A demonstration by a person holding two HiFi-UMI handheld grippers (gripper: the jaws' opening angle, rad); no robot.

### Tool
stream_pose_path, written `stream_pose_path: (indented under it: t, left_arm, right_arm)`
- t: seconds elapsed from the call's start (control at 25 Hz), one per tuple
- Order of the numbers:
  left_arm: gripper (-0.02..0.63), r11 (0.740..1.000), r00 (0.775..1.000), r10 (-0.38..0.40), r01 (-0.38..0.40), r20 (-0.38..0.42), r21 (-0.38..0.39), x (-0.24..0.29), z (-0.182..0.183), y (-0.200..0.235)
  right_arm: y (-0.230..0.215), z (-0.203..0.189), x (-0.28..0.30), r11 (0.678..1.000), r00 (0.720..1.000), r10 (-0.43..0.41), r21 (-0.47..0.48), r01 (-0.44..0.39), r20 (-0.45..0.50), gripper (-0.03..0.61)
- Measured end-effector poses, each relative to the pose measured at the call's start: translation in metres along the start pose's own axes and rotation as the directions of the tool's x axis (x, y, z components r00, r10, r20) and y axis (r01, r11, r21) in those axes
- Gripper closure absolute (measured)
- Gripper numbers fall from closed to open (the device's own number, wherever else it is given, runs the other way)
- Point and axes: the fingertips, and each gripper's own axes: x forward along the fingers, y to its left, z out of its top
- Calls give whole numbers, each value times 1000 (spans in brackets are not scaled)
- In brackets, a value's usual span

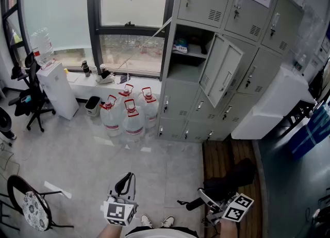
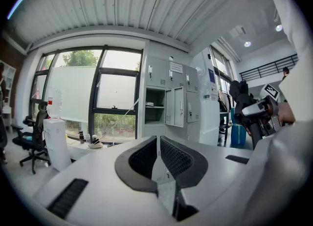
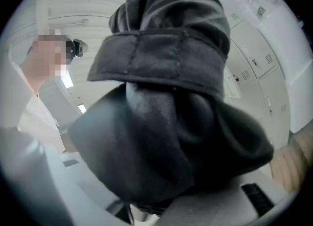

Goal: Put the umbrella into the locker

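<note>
Locker: we see one compartment open in the grey bank, its door swung outward.
Umbrella: black, folded and strapped; we carry it well apart from the locker, on the floor side in front of it.
Right gripper: our jaws are clamped on the umbrella.
Left gripper: our jaws sit together with nothing between them, facing the locker.

The umbrella is seen to be made of matt black cloth with a stitched strap, the lockers of smooth grey painted metal, the floor of pale, faintly glossy tile beside brown wooden boards, and the water bottles of clear plastic.
</note>
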Motion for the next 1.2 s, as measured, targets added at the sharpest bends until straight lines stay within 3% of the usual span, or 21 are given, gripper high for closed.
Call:
stream_pose_path:
  t: [0.64,1.2]
  left_arm:
    - [572,1000,1000,5,-5,18,14,0,17,-36]
    - [572,999,999,35,-35,24,21,13,19,-78]
  right_arm:
    - [-21,22,-37,1000,999,-5,-11,6,50,374]
    - [-48,34,-52,995,1000,16,-98,-16,-4,374]
